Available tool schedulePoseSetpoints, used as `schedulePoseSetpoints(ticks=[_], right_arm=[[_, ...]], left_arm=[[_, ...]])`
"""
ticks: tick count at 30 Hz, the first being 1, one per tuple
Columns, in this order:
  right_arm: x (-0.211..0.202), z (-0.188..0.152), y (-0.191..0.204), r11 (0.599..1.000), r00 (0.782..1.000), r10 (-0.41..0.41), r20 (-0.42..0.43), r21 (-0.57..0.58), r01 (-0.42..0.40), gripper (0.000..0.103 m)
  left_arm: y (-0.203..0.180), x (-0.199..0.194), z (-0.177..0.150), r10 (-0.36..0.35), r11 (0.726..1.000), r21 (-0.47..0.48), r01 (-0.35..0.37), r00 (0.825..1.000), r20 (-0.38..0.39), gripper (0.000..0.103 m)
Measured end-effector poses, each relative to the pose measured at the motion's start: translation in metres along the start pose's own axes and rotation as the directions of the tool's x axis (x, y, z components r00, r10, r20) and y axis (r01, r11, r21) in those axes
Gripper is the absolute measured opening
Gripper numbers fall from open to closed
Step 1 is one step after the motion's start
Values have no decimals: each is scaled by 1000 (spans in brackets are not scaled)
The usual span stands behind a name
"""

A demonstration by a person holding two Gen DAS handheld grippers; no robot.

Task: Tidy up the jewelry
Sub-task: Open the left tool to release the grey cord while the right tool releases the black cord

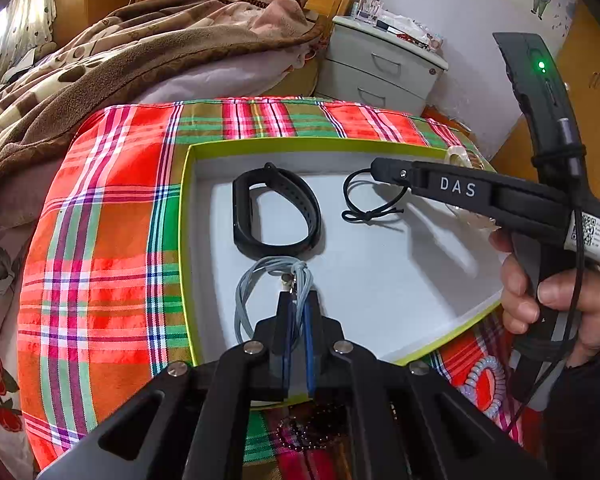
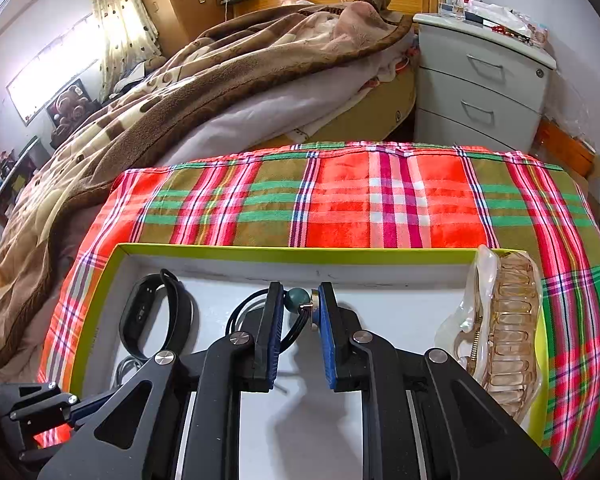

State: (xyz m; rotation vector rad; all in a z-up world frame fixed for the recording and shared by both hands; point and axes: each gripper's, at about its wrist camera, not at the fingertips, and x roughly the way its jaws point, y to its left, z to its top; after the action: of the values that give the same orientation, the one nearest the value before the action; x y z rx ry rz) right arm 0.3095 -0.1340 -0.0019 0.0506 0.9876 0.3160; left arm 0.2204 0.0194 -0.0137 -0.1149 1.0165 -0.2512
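A shallow white box with a lime rim [image 1: 188, 184] [image 2: 204, 249] lies on a plaid cloth. In it lie a black fitness band [image 1: 274, 212] [image 2: 156, 316], a grey cord necklace [image 1: 260, 284] and a black cord bracelet [image 1: 364, 204] with a teal bead [image 2: 298, 298]. My left gripper [image 1: 298, 300] is shut on the grey cord necklace near its clasp, low over the box. My right gripper [image 2: 300, 300] [image 1: 380, 168] is over the box with its jaws partly apart around the bead of the black cord bracelet. A clear hair claw clip [image 2: 504, 340] lies at the box's right edge.
The plaid cloth [image 1: 100, 240] [image 2: 340, 200] covers a raised surface beside a bed with a brown blanket [image 2: 180, 80]. A grey nightstand [image 2: 484, 80] stands behind. A pastel spiral hair tie [image 1: 484, 384] and dark beads [image 1: 312, 428] lie on the cloth near the box's front.
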Motion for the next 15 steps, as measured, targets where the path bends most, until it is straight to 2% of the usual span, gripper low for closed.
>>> schedulePoseSetpoints(ticks=[5,9,11,13,15], right_arm=[[2,0,1,1000,1000,-4,-7,-3,4,18],[2,1,2,1000,1000,-7,-4,-5,7,22],[3,1,2,1000,1000,-7,-6,-4,7,24],[2,2,2,1000,1000,-4,-5,-6,4,36],[1,2,2,1000,1000,-1,-2,-7,1,38]], left_arm=[[-2,-1,0,-6,1000,6,6,1000,1,12],[-3,-4,2,-2,1000,5,2,1000,11,33],[-2,-5,2,-12,1000,0,12,1000,12,35],[-2,-4,2,-12,1000,-3,12,1000,11,35],[-2,-4,3,-13,1000,-6,13,1000,9,35]])
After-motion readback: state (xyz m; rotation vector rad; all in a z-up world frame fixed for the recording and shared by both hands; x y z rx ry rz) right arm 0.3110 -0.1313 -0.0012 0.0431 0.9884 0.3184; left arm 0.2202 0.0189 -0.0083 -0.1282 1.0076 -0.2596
